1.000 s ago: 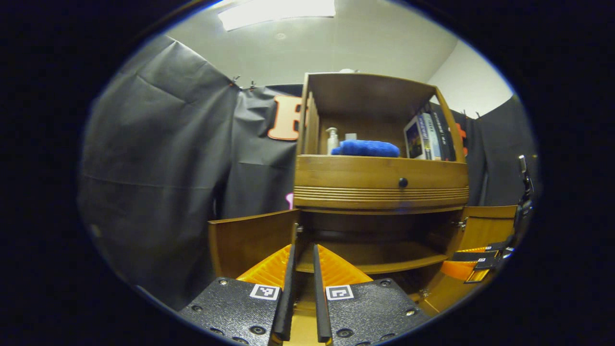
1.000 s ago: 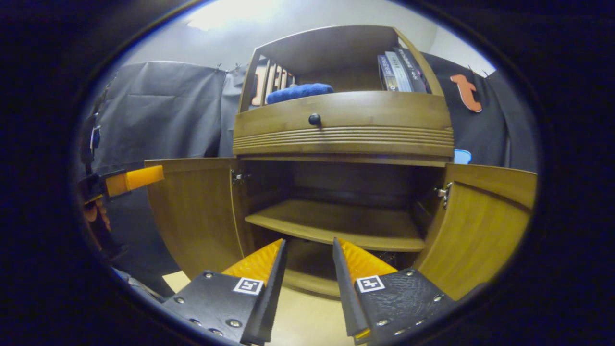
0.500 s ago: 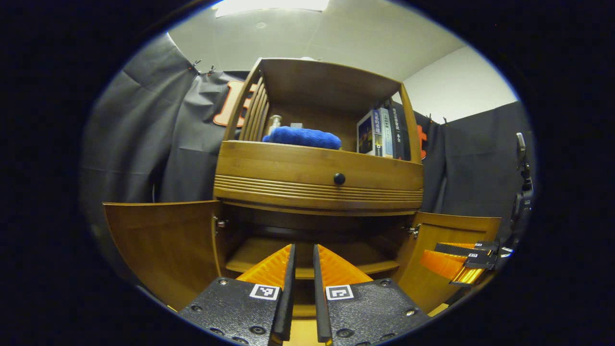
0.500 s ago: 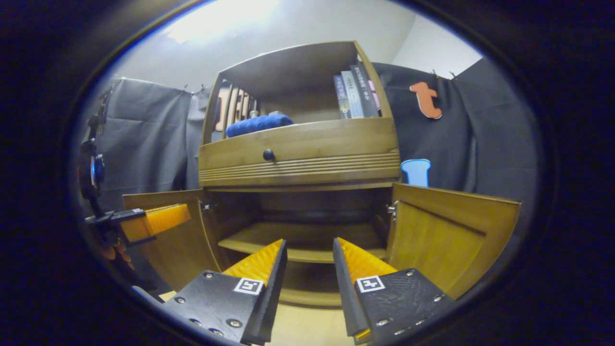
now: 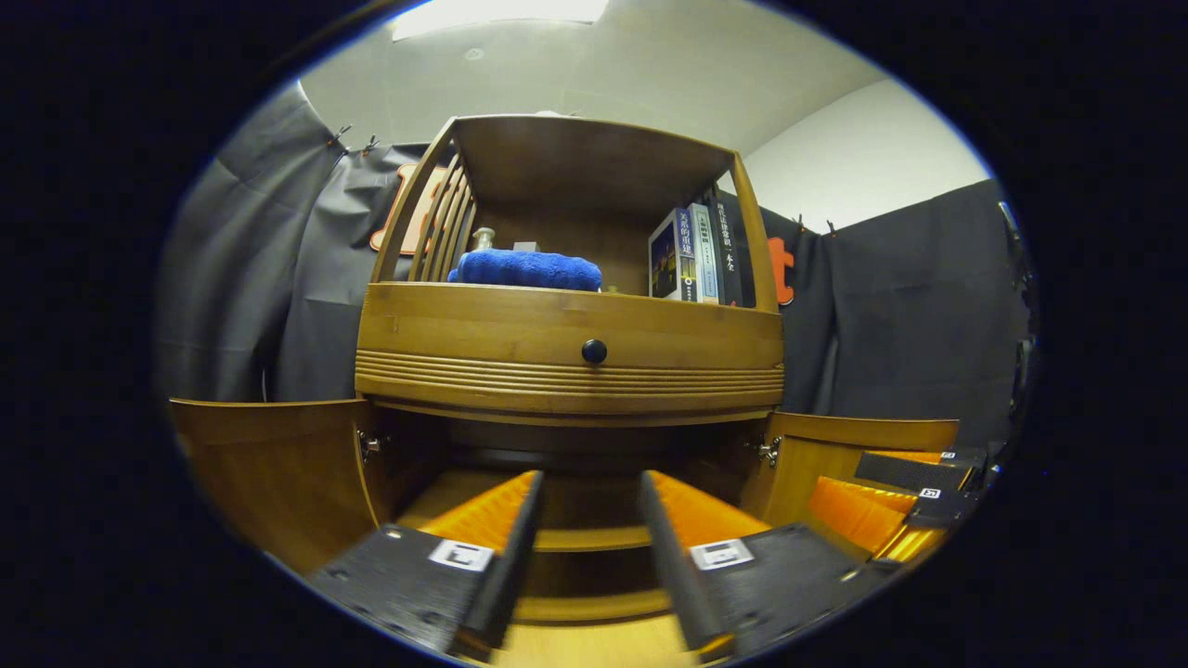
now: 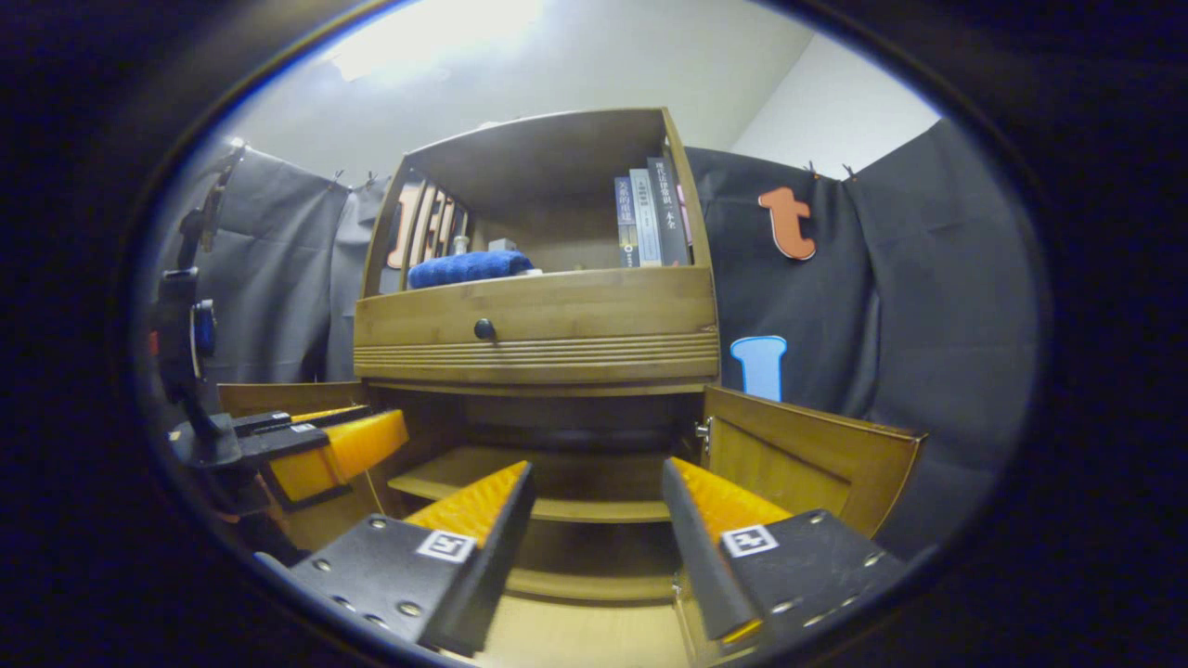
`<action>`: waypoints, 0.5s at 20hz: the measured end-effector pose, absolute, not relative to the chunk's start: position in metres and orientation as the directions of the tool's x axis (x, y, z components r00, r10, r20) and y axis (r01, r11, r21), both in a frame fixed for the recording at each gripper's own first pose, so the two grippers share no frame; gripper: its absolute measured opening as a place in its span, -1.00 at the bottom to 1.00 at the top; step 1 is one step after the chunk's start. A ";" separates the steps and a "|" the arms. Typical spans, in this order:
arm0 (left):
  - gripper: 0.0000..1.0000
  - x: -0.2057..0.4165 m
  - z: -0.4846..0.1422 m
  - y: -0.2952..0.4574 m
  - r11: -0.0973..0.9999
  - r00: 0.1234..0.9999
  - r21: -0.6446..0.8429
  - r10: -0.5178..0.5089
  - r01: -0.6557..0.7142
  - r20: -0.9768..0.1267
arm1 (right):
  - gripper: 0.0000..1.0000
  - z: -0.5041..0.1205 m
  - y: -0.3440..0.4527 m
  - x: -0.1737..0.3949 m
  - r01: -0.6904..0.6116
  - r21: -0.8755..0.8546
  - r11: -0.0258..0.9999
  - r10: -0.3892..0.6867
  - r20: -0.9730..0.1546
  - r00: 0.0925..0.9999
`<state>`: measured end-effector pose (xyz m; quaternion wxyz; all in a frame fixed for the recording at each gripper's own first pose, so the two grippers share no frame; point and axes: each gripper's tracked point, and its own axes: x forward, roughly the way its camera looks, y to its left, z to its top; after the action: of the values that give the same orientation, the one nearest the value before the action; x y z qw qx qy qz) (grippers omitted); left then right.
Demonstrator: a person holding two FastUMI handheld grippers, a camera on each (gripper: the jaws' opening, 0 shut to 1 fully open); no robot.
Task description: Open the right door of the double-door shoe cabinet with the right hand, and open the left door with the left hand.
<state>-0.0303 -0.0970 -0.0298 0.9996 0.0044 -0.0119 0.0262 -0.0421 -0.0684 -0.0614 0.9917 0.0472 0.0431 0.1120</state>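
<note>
The jaws of both grippers stand apart with nothing between them: the left gripper (image 5: 583,547) and the right gripper (image 6: 594,547) each hang in front of the shoe cabinet (image 5: 571,371), aimed at its open lower compartment. The left door (image 5: 269,464) is swung wide out to the cabinet's left side, and the right door (image 6: 807,459) is swung out to its right side. Inside, 1 bare shelf (image 6: 557,482) crosses the compartment. Above it sits a drawer with a dark knob (image 5: 594,351). On the top shelf lie a blue towel (image 5: 524,269) at the left and several books (image 5: 696,255) upright at the right edge.
</note>
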 end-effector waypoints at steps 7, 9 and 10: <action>0.91 -0.027 -0.031 -0.103 0.999 0.999 -0.036 0.032 -0.031 0.032 | 0.99 -0.048 -0.078 -0.046 -0.182 0.077 0.980 0.185 -0.033 0.982; 0.83 -0.027 -0.031 -0.103 0.999 0.999 -0.037 0.027 -0.025 0.033 | 0.99 -0.047 -0.081 -0.047 -0.174 0.074 0.982 0.177 -0.030 0.984; 0.84 -0.027 -0.031 -0.105 0.999 0.999 -0.040 0.022 -0.021 0.037 | 0.99 -0.046 -0.081 -0.048 -0.171 0.073 0.983 0.174 -0.029 0.984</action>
<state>-0.0271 -0.1045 -0.0306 0.9996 -0.0196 -0.0185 0.0108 -0.0480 -0.0810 -0.0465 0.9955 0.0349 0.0177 0.0866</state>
